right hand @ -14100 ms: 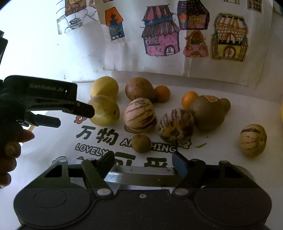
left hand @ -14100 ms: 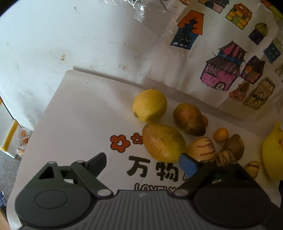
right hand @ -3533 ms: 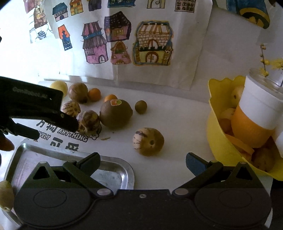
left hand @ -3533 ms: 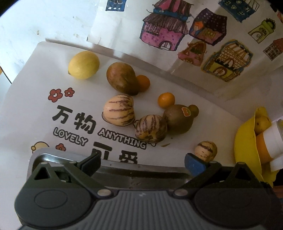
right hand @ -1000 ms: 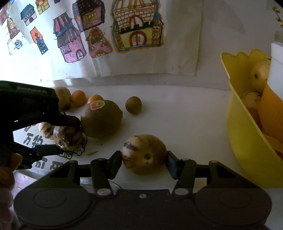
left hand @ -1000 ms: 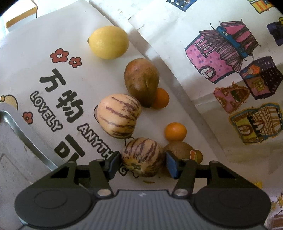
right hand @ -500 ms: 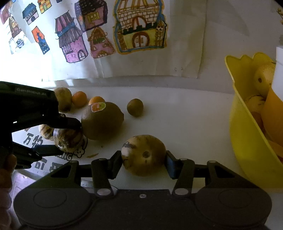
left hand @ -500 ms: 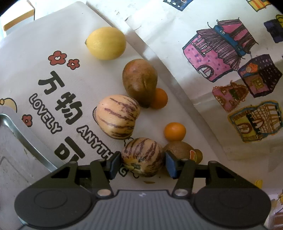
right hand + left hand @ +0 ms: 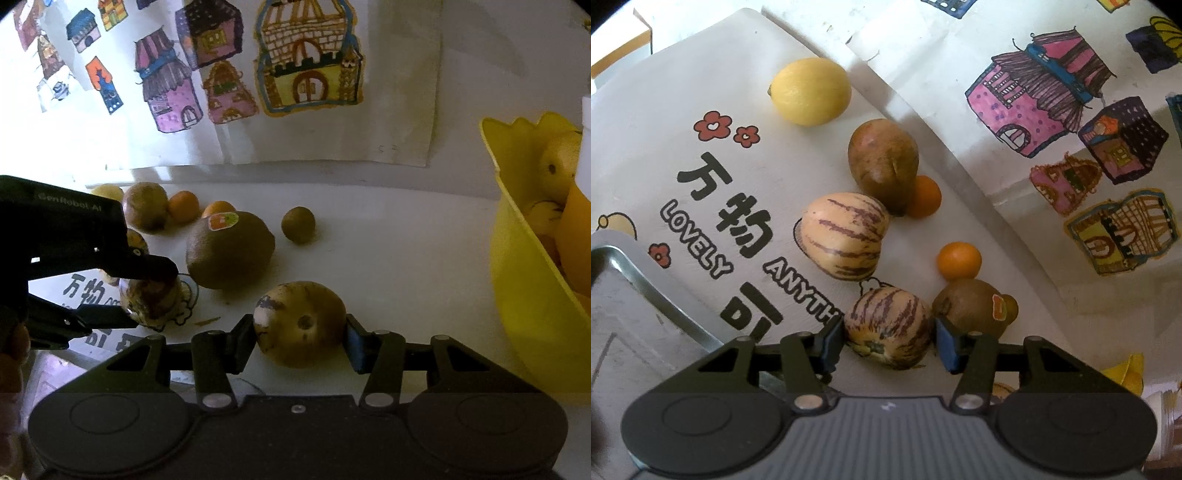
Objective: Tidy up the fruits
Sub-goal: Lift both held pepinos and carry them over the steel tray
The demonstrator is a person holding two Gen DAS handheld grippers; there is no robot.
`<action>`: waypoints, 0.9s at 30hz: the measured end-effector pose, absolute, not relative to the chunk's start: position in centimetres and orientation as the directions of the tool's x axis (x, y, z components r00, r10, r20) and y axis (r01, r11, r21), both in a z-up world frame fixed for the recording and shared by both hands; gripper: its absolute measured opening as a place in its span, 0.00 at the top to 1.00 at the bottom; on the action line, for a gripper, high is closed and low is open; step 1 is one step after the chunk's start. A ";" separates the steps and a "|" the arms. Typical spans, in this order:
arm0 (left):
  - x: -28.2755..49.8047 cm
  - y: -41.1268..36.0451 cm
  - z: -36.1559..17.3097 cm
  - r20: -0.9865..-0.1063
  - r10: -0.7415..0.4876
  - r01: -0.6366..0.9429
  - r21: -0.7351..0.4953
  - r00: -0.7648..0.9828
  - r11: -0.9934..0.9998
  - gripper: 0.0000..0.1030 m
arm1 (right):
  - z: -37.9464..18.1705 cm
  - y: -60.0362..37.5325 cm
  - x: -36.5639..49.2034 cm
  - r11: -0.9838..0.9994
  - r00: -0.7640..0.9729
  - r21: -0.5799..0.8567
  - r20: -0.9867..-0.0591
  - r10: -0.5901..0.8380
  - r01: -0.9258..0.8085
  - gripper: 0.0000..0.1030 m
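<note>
On mat: two mandarins.

A home setting: a table covered by a printed cloth with flowers and the words "LOVELY ANYTHING", hand-coloured drawings of houses taped to the white wall behind, loose fruit, a metal tray and a yellow bowl of produce.

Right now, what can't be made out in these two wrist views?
- Metal tray: left view, contents cut off by the edge and the left gripper.
- Yellow basket: right view, contents cut by the frame edge.
- Striped melon: right view, mostly hidden by the left gripper.
</note>
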State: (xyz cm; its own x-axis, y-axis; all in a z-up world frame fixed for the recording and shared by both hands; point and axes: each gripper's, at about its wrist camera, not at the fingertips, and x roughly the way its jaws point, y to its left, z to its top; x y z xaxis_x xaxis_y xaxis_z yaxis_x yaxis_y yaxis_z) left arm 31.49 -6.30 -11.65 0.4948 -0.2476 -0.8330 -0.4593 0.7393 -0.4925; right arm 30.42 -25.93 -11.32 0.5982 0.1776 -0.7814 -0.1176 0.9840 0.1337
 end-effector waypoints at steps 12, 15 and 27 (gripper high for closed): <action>29.1 -5.0 -10.2 -0.813 -0.289 -0.391 -0.515 0.505 0.763 0.46 | -9.8 -25.2 28.9 0.980 0.613 0.148 -0.764 0.201 -0.137 0.50; 28.3 -4.7 -9.9 -0.809 -0.303 -0.371 -0.519 0.503 0.770 0.46 | -9.3 -24.9 28.2 0.979 0.618 0.149 -0.760 0.201 -0.136 0.50; 25.4 -3.4 -8.7 -0.803 -0.353 -0.304 -0.530 0.481 0.792 0.46 | -8.1 -23.9 24.3 0.985 0.638 0.140 -0.750 0.174 -0.104 0.50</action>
